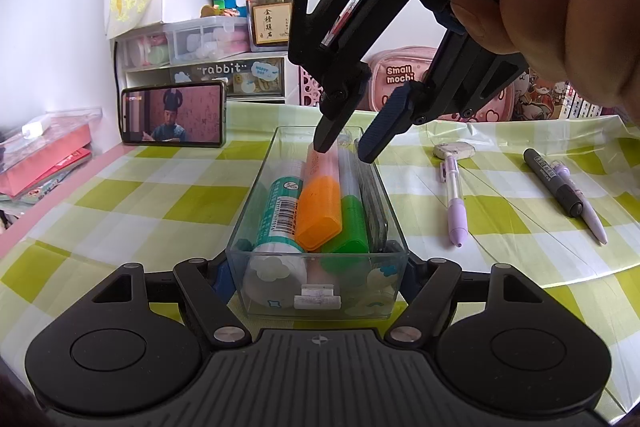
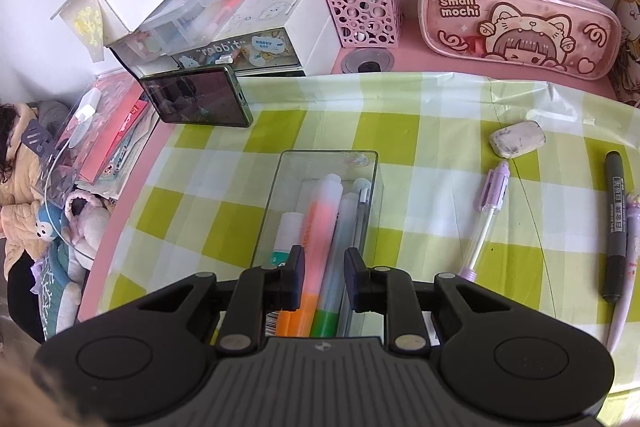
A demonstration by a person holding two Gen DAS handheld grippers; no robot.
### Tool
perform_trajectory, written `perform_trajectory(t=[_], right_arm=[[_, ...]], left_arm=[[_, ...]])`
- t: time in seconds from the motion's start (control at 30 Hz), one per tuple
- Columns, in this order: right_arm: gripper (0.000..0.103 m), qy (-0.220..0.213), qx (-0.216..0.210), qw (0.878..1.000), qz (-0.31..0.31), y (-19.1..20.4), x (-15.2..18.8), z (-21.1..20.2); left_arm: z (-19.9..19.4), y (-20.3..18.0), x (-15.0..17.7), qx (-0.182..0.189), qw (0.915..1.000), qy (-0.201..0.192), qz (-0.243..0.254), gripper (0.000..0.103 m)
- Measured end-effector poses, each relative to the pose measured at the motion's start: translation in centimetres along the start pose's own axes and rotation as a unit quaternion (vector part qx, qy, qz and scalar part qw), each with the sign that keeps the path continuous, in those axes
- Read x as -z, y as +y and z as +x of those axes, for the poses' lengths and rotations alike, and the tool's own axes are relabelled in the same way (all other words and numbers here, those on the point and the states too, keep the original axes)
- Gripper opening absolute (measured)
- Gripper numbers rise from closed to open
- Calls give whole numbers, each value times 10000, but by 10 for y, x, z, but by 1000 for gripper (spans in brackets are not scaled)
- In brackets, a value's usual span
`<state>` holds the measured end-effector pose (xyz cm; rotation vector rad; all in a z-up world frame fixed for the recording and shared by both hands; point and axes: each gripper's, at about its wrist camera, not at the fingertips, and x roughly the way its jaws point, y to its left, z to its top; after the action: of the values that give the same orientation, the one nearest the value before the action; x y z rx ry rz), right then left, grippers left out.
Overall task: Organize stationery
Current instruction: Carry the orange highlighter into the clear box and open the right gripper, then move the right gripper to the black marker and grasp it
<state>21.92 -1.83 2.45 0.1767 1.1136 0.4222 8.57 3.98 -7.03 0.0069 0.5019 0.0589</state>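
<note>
A clear plastic box stands on the checked cloth and holds a glue stick, an orange highlighter and a green highlighter. My left gripper is shut on the box's near end, one finger on each side wall. My right gripper hovers over the box's far end, jaws open around the orange highlighter without squeezing it. The box sits right under the right gripper in the right wrist view.
A purple pen, a dirty eraser, a grey marker and a pale pen lie right of the box. A phone leans behind it. A pink pencil case, pen holder and drawers line the back.
</note>
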Motion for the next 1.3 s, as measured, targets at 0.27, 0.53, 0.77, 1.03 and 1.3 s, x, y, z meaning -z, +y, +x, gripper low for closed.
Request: perform_trajectory(t=[0.27, 0.53, 0.77, 1.03, 1.3], right_arm=[[32, -264, 8, 9951, -951, 25, -7, 8], [21, 183, -453, 9897, -1343, 27, 21, 9], [19, -239, -550, 9930, -1016, 12, 15, -9], [25, -873, 353, 9952, 259, -94, 1, -37], [25, -970, 1197, 9830, 999, -178, 8, -42]], left_arm=[[0, 0, 0, -2, 10000, 0, -1, 73], [-1, 0, 0, 34, 10000, -4, 6, 73], [-1, 1, 1, 31, 10000, -4, 10, 73], [-1, 1, 1, 31, 10000, -4, 7, 73], [-1, 0, 1, 21, 10000, -6, 16, 73]])
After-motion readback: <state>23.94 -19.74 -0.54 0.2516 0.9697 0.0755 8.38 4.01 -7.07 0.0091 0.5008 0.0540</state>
